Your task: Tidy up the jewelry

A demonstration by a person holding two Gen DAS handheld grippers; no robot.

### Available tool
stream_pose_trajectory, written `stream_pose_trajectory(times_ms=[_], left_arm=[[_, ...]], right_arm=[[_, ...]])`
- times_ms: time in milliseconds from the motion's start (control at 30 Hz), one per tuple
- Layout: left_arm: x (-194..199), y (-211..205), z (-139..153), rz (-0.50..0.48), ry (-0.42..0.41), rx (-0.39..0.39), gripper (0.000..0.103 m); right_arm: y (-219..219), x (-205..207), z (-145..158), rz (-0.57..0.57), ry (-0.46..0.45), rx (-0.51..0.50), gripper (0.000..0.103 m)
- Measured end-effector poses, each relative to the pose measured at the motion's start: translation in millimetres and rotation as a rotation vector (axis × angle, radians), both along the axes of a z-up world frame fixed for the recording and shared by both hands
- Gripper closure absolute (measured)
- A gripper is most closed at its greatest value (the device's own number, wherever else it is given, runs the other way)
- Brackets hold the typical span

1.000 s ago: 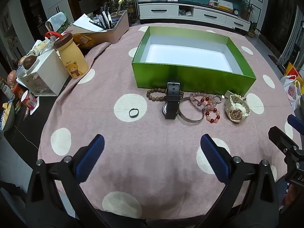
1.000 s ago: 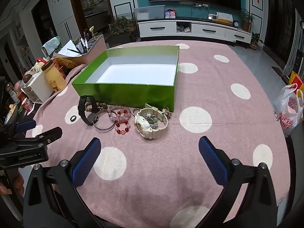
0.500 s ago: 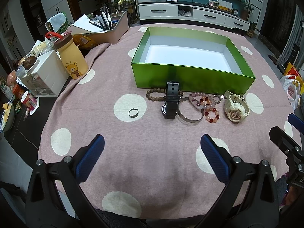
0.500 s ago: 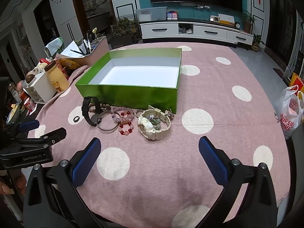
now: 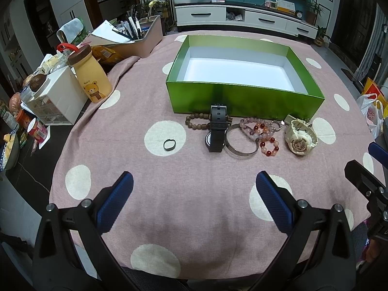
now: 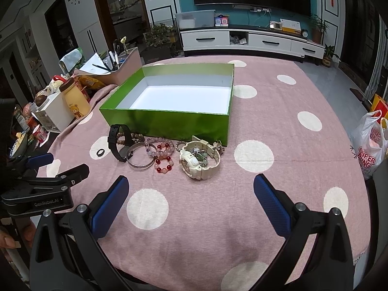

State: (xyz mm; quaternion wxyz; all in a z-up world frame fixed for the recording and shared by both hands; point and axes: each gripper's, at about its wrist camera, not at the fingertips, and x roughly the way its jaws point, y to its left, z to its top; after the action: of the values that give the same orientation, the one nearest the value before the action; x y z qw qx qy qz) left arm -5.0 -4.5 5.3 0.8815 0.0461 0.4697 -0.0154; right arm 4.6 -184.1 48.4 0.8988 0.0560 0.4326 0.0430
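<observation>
Hovering low over the near edge of a pink dotted tablecloth [image 5: 194,218]: left gripper [image 5: 194,194] and right gripper [image 6: 191,194], both spread wide, holding nothing. Lying in a row from left to right: small dark ring [image 5: 169,144], black watch [image 5: 217,127], metal bangle [image 5: 240,143], bead bracelets [image 5: 263,133], cream watch [image 5: 299,137]. Sitting just beyond, an empty green box [image 5: 242,101].
</observation>
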Motion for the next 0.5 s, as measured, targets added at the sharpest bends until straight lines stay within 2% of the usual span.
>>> stream_pose_trajectory(times_ms=[500], left_arm=[[-1.1, 0.8, 0.3, -0.002, -0.003, -0.002, 0.002]], right_arm=[[1.1, -1.4, 2.0, 0.004, -0.001, 0.002, 0.001]])
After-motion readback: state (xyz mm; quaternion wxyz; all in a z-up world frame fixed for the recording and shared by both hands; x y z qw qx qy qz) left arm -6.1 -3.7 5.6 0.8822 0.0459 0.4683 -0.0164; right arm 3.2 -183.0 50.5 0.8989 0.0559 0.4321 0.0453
